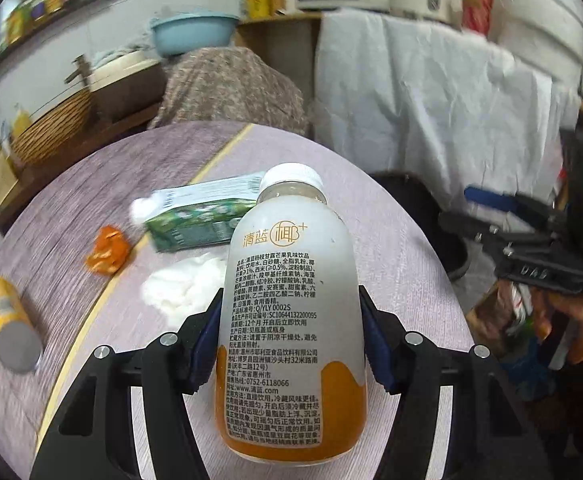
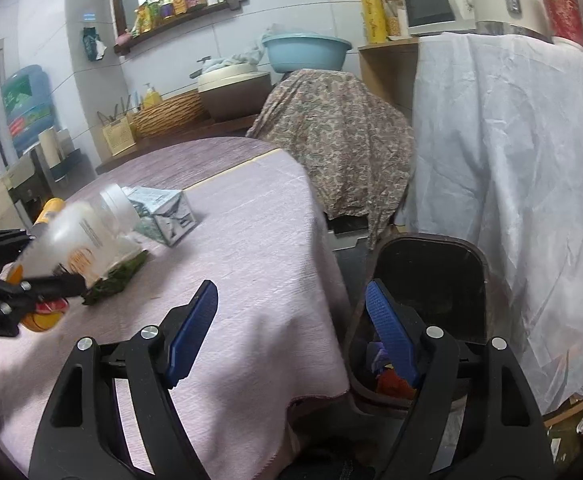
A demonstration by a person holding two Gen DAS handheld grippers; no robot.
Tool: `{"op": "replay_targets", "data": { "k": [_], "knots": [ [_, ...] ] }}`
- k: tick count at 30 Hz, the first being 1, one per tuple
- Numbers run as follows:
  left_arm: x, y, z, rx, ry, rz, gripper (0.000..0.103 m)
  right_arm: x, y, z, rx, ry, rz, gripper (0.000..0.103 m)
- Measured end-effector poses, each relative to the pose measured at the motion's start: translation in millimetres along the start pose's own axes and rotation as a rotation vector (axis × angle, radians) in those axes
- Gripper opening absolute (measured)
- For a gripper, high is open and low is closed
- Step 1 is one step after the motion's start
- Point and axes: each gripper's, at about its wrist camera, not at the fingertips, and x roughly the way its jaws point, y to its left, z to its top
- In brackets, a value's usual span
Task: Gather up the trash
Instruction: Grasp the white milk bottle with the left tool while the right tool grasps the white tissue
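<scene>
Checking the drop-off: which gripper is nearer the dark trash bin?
Right. The right gripper hangs open beside the trash bin; the left gripper holds the bottle over the table.

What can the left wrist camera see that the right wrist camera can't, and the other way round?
Only the left wrist view shows the orange wrapper, the white tissue and the bottle's printed label. Only the right wrist view shows inside the dark bin beside the table, and the open right hand-held gripper with nothing between its pads. Both show the bottle gripped by the left hand-held gripper, the green carton and the yellow can.
</scene>
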Motion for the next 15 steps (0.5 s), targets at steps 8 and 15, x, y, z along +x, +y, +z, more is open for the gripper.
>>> {"op": "replay_targets", "data": {
  "k": [8,15],
  "knots": [
    [-42,47,-32,-0.166,-0.073,0.09,0.061,17,58,3,-0.122,0.046,0.164,0.076],
    [-52,64,-50,-0.25,-0.09,0.116,0.061,42,120,13,-0.276,0.102,0.255,0.067]
  ]
}}
